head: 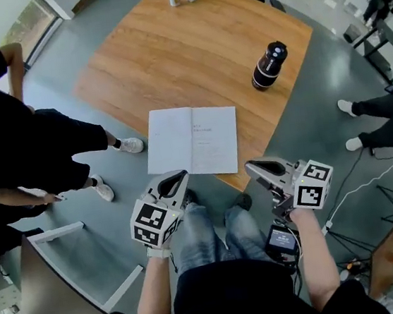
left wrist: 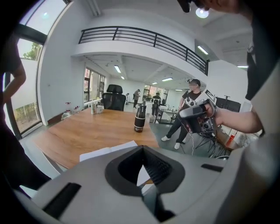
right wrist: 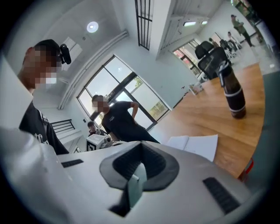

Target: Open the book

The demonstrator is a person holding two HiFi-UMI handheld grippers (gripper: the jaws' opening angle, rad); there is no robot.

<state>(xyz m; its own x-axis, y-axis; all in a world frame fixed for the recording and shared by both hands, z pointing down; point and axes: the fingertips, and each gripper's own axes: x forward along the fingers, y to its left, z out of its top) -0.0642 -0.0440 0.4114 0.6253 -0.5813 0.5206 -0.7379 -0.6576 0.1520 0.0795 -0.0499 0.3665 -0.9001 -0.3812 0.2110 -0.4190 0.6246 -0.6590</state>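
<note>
Reading the book (head: 192, 140) as already open, flat at the table's (head: 191, 54) near edge. Left gripper (head: 173, 184) and right gripper (head: 265, 168) are both clenched and empty. My next move: just park clear.

The smooth, faintly sheened wooden table (head: 171, 63) bears a book (head: 192, 140) of matt white paper and, farther across the table, a glossy dark bottle (head: 269, 66).

We logged the left gripper (left wrist: 142, 149) with jaws together, nothing between | open book (left wrist: 109, 152) lay flat on the wooden table (left wrist: 87, 131) just beyond | dark bottle (left wrist: 140, 118) stood farther back | right gripper (left wrist: 183, 114) hung at right
</note>
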